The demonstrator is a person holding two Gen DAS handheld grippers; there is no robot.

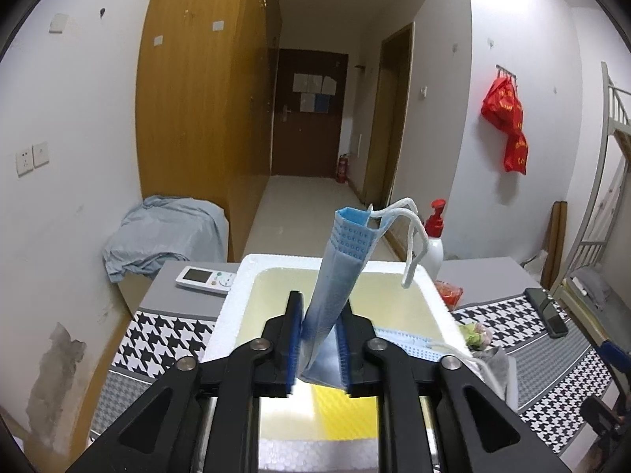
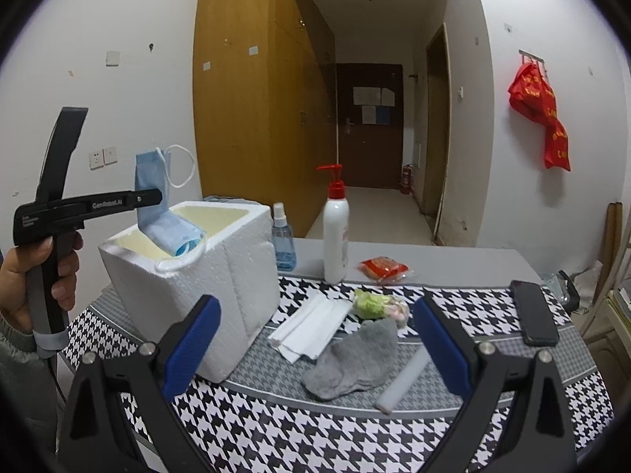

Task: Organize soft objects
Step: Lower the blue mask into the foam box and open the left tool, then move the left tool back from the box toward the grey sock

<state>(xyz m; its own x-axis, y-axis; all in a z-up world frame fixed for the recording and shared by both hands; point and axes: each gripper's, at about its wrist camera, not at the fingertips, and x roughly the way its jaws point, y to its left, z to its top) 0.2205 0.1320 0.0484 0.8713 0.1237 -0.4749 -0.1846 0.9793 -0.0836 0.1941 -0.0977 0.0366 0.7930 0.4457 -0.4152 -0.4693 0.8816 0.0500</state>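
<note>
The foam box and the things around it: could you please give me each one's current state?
Foam box: open, no lid.
Held face mask: pinched upright above the box.
Second mask: draped over the rim.
Left gripper: shut on mask.
Right gripper: open, empty.
Grey sock: crumpled on table.

- Left tongs point(image 1: 319, 339): black linkage arms with round silver screws, ridged blue pads point(image 1: 294, 339) on the fingers.
- Right tongs point(image 2: 315, 339): same black frame, smooth blue pads point(image 2: 193, 343).
- Left hand point(image 2: 37, 272): bare skin, grey-green sleeve, white lettering on the black handle.
</note>
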